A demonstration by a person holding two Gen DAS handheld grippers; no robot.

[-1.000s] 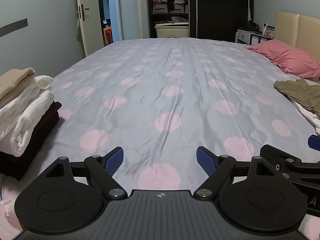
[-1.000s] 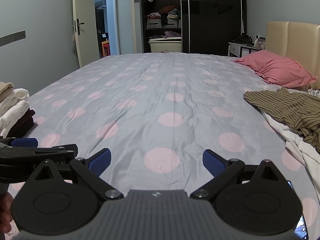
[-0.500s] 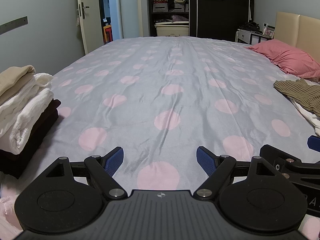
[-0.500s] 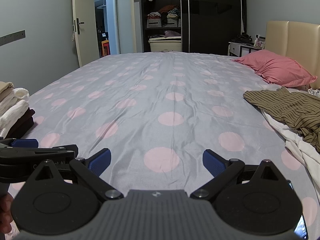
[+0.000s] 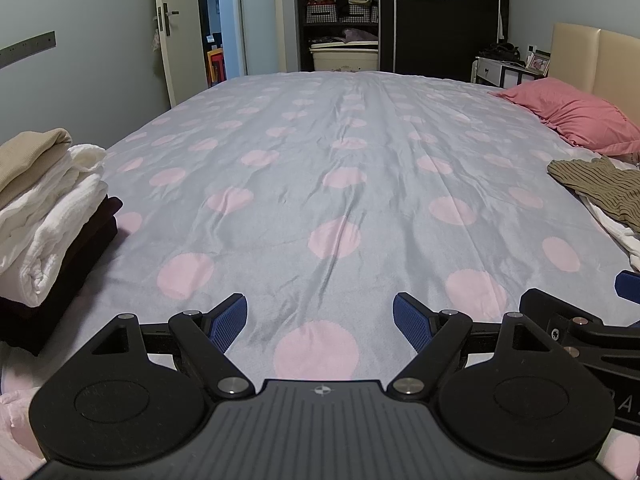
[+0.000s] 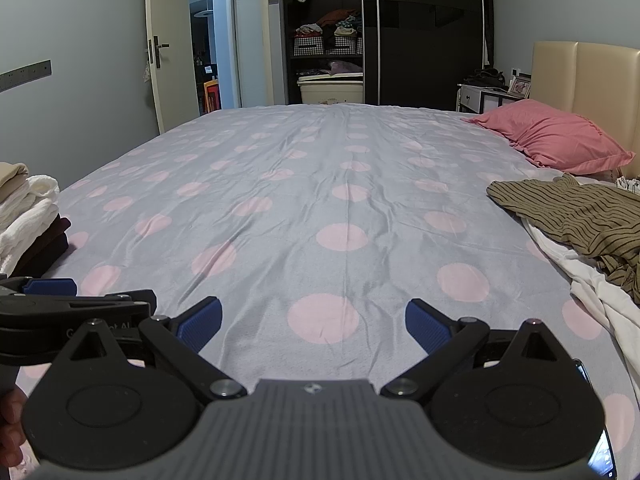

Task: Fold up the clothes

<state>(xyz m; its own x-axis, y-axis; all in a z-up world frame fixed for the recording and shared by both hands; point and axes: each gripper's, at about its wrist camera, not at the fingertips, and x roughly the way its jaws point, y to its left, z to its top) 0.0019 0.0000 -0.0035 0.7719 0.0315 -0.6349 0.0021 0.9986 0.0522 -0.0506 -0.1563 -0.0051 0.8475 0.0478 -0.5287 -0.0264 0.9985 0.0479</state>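
Note:
A stack of folded clothes (image 5: 44, 220), beige on white on dark maroon, sits at the bed's left edge, also seen as the stack (image 6: 28, 220) in the right wrist view. An olive striped garment (image 6: 580, 216) lies crumpled on white cloth (image 6: 592, 292) at the right, below the pink pillow; the same striped garment (image 5: 604, 188) shows in the left wrist view. My left gripper (image 5: 320, 320) hovers open over the near bedsheet, holding nothing. My right gripper (image 6: 314, 320) is open too, empty, beside the left one.
The bed (image 5: 340, 160) has a grey sheet with pink dots. A pink pillow (image 6: 556, 136) lies by the beige headboard (image 6: 592, 72). A dark wardrobe (image 6: 400, 32), a bin (image 6: 330, 88) and an open door (image 6: 160, 40) stand beyond the bed. A hand (image 6: 10, 428) shows at lower left.
The left wrist view has tilted up very slightly, so the far wall sits a little lower. Both grippers stay open and nothing on the bed has moved.

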